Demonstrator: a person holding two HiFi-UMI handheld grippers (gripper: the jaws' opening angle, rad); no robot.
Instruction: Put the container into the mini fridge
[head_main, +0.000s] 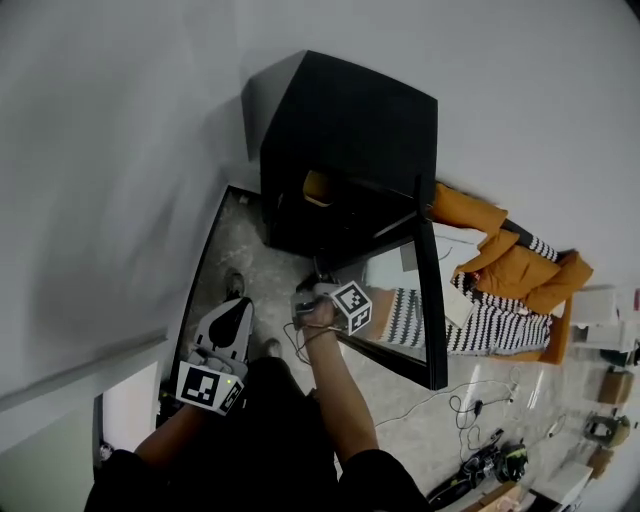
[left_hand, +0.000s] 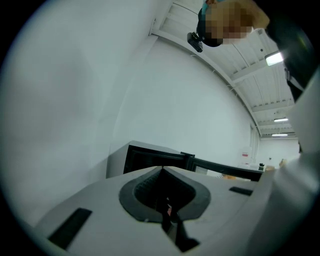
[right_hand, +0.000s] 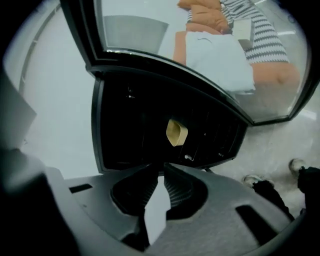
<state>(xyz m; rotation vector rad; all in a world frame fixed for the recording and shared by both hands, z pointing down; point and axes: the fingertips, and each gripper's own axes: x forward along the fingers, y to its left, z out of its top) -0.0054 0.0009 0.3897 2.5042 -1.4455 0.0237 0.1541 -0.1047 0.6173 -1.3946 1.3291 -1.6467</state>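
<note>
One yellow container (right_hand: 176, 132) sits in one open mini fridge (head_main: 345, 150); left claw (left_hand: 163, 168) and right claw (right_hand: 163, 165) clenched, empty.

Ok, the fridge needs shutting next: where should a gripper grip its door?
Probably the door by its free edge, the one farthest from the hinge on the mini fridge. Come at it end-on from the room side: the black frame looks thin enough to straddle.
</note>
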